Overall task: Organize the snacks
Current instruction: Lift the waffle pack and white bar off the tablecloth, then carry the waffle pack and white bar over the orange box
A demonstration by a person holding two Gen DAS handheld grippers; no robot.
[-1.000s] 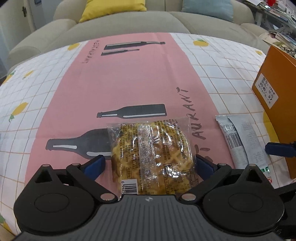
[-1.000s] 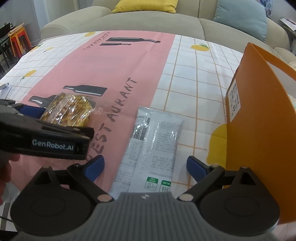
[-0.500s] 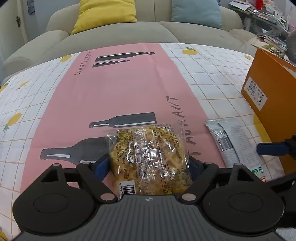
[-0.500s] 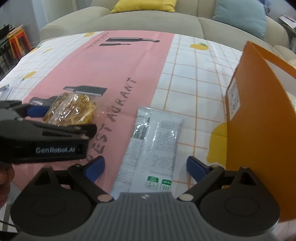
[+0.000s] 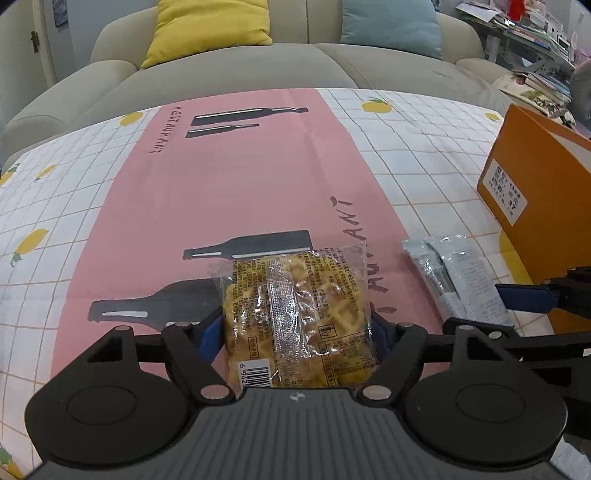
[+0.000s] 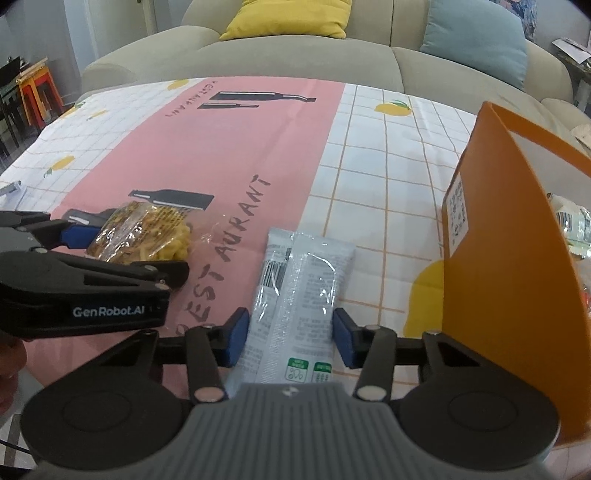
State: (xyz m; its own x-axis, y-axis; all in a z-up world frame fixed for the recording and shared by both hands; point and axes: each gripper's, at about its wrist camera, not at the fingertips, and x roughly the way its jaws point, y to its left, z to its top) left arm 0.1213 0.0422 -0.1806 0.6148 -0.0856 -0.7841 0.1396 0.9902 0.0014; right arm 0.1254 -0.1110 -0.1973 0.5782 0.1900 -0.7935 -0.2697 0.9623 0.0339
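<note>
Behind the table a beige sofa is seen, with a yellow cushion on its left and a pale blue cushion on its right. Nearer, the table is covered by a tablecloth with a pink middle band printed with dark bottles, flanked by white checked fields with lemons. Toward the left of the pink band, a clear packet of yellow waffle snacks is lain flat, barcode end nearest the camera. It is straddled by the left gripper, whose jaws are closing; the blue pads are seen at the packet's two sides, apparently pressed against the wrapper. Just to the right, near the edge of the pink band, a silver-grey sachet is laid lengthwise on the cloth. It is bracketed by the right gripper, whose jaws are closing too; its pads are seen just beside the sachet's edges, and whether contact is made cannot be told. Farthest right, an open orange box is stood on the checked cloth, with wrapped items partly visible inside.
</note>
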